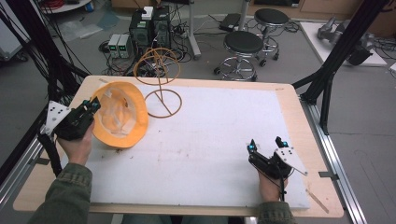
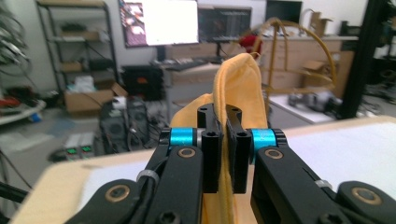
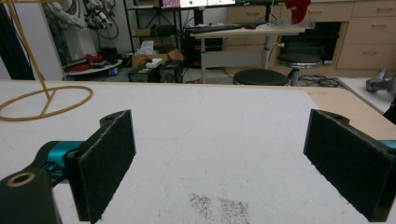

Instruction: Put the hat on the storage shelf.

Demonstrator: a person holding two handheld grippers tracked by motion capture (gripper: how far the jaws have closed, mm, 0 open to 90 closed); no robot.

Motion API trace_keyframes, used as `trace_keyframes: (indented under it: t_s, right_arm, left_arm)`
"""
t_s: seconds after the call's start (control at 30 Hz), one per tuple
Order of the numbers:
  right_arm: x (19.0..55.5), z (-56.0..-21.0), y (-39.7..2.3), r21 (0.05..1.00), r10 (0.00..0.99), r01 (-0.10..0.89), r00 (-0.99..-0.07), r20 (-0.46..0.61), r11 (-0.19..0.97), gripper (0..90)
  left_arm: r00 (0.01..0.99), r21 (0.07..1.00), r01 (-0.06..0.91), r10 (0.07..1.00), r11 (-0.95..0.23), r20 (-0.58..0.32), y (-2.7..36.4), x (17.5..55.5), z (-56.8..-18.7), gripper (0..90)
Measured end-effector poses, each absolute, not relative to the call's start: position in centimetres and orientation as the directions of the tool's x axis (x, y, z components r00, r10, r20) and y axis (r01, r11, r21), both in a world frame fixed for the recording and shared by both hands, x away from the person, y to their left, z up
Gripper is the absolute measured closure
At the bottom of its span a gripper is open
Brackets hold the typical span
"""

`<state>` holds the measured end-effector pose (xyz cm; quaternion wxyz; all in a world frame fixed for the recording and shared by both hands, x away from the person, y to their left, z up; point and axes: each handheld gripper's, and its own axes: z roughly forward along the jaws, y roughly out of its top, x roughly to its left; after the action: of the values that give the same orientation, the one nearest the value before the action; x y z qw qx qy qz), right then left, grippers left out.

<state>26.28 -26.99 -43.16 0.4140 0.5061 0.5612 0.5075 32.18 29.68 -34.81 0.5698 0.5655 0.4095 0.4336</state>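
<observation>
1. Yellow cloth of the hat (image 2: 238, 84) is pinched between your left gripper (image 2: 223, 140) fingers, brim rising just beyond their tips.
2. Your right gripper (image 3: 219, 158) rests with its pads (image 3: 107, 158) spread wide apart, bare white mat (image 3: 224, 130) between them.
3. Beyond the hat stands the wire stand (image 1: 161, 77), bare; I judge hanging comes next.
4. Gripped fabric below the fingers is hidden.
</observation>
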Motion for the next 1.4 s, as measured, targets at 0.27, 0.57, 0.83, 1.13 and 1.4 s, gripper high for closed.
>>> trace_keyframes:
  t_s: [0.27, 0.57, 0.83, 1.13, 1.4]
  right_arm:
    - [26.0, -43.1, -26.8, 0.990, 0.987, 0.137, -0.157, 0.037, -0.016, 7.9]
    - [25.7, -42.9, -27.0, 0.994, 0.990, 0.108, -0.135, 0.035, -0.020, 7.9]
    - [25.7, -42.9, -26.9, 0.995, 0.990, 0.100, -0.136, 0.034, -0.020, 7.9]
    - [25.7, -42.9, -26.9, 0.995, 0.990, 0.096, -0.137, 0.040, -0.027, 7.9]
    - [25.8, -42.9, -26.9, 0.994, 0.990, 0.103, -0.134, 0.054, -0.040, 7.9]
  left_arm:
    - [0.244, 0.995, -0.093, 0.968, -0.038, 0.060, 29.8, 33.2, -32.2, 86.9]
    - [0.185, 0.992, -0.117, 0.981, -0.040, 0.061, 30.4, 34.3, -29.9, 86.9]
    - [0.133, 0.990, -0.130, 0.988, -0.055, 0.073, 31.0, 35.6, -27.7, 86.8]
    - [0.110, 0.984, -0.159, 0.988, -0.086, 0.104, 30.7, 37.4, -25.1, 86.8]
    - [0.112, 0.976, -0.206, 0.989, -0.070, 0.094, 30.0, 39.0, -22.3, 86.8]
